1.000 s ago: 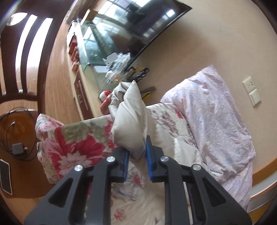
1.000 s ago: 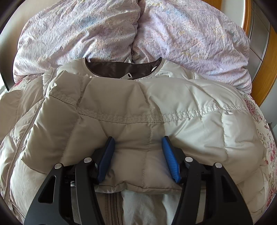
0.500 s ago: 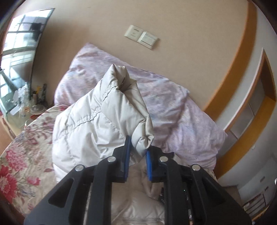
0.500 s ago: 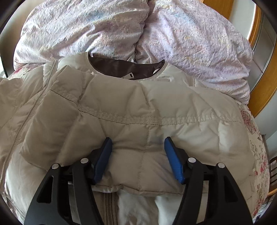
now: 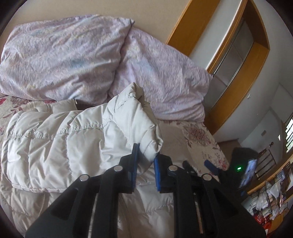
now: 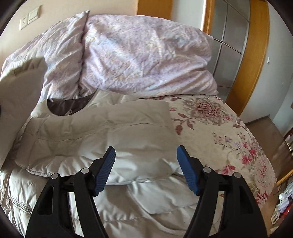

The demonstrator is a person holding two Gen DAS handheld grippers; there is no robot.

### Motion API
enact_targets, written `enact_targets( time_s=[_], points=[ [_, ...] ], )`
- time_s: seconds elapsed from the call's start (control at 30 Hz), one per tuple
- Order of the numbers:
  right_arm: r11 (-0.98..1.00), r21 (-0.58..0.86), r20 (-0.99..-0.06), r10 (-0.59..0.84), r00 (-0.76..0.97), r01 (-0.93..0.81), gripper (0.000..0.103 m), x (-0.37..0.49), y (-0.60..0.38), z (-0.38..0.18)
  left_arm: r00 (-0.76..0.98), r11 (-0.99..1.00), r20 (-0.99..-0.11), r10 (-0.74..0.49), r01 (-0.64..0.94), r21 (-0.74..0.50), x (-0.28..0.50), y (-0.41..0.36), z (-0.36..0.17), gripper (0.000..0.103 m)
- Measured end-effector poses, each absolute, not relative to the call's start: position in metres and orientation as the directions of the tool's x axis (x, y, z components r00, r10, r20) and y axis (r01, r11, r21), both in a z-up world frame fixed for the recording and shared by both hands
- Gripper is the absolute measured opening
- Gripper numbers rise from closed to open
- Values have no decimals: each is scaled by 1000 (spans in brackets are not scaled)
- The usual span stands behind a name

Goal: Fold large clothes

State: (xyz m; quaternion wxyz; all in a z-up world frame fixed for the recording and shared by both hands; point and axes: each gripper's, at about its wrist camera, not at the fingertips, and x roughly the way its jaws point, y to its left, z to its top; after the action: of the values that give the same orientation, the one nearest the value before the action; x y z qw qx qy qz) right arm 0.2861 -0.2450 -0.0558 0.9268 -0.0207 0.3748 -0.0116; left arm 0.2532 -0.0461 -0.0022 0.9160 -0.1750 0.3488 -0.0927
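A cream quilted down jacket (image 6: 102, 139) lies spread on a bed (image 6: 228, 139) covered with a floral bedspread. Taking the jacket as the landmark: its dark brown collar lining (image 6: 67, 107) faces the head of the bed, and just beyond the collar sits a heap of crumpled pale lilac duvet (image 6: 142, 55), touching the jacket's upper edge. Beyond the duvet is a beige wall with a light switch plate (image 6: 29, 17). On the far side of the bed from the jacket stands a wooden-framed wardrobe (image 6: 236, 36) with frosted panels.

One sleeve (image 6: 139, 117) is already folded flat across the jacket's chest, its end pointing toward the bare bedspread beside the jacket.

The right hand-held gripper (image 6: 145, 170) hovers just above the jacket's lower middle, below that folded sleeve. Its two blue-padded fingers (image 6: 105, 170) are spread wide apart with nothing between them.

The left hand-held gripper (image 5: 145, 165) is seen from its own camera. Its blue pads (image 5: 157, 172) are pressed close together on the puffy end of the jacket's other sleeve (image 5: 139, 124), pinching a fold of the cream fabric. That sleeve is lifted off the bed and bunched, rising above the jacket's body and reaching across it, with stitched quilting lines visible along its length. In the same view the right hand-held gripper's blue tip (image 5: 210, 164) shows just beside the held sleeve. A zip (image 6: 18, 207) runs along the jacket's near edge.
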Motion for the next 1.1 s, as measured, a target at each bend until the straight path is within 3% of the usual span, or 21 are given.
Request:
enact_targets(
  time_s=[0.07,0.17,0.23,0.33,0.5,0.67,0.87,0.97,1.1],
  points=[
    [998,-45,-693,-58,719,37,71,287,-260,-55,700,930,-653,-289,42,-366,268,-61,-21,20],
    [997,-35,-685,-70,725,63,71,284,-274,-53,626,908,-693,-358,61,-414,273,-68,-42,44],
    [999,-21,-673,-51,738,50,70,279,-277,-50,612,886,-677,-408,87,-456,267,-63,-40,72],
    [999,37,-660,32,750,-11,59,275,-273,-43,673,895,-636,-378,89,-437,244,-39,-22,84],
    [960,183,-638,280,717,-213,40,273,-240,-32,751,946,-636,-176,-49,-320,219,29,-8,88],
    [890,206,-632,439,639,-407,25,276,-178,-33,729,964,-682,58,-219,-152,211,87,-21,87],
    [861,180,-678,459,574,-476,23,290,-128,-51,669,955,-712,216,-296,12,218,112,-53,87],
    [870,128,-709,417,570,-477,22,298,-116,-67,648,954,-731,213,-300,13,225,119,-69,87],
    [883,123,-750,382,541,-453,10,317,-119,-95,625,948,-750,217,-317,10,237,129,-90,88]
  ],
)
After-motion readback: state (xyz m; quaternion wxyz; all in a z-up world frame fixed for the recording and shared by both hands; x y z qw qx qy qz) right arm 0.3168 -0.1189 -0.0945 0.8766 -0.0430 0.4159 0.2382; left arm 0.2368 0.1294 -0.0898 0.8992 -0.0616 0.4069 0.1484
